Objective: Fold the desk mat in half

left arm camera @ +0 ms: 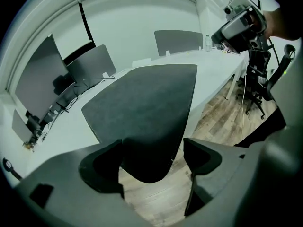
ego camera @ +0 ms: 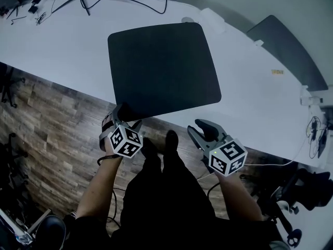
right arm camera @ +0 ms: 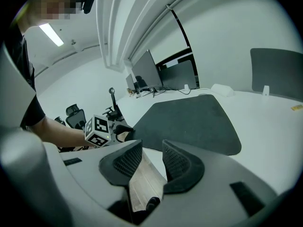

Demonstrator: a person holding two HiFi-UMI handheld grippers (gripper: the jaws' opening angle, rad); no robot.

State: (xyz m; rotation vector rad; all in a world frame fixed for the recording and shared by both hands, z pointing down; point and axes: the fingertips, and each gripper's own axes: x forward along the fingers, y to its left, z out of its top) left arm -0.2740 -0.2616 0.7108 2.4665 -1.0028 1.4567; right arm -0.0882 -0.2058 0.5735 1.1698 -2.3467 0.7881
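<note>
Presently, mat [ego camera: 161, 69] flat on surface [ego camera: 250, 100], left claw [ego camera: 124, 113] wide open at near-left corner, right claw [ego camera: 200, 132] open, empty.

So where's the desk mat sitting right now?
Head view, centre: the desk mat lies flat on the white desk, its near left corner hanging over the edge right at the open left gripper.

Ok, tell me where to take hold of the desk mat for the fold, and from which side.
Grip the desk mat at its near left corner, coming from the table's front edge. That corner juts past the edge over the floor, so one jaw should slide beneath it; the left gripper's open jaws flank it.
</note>
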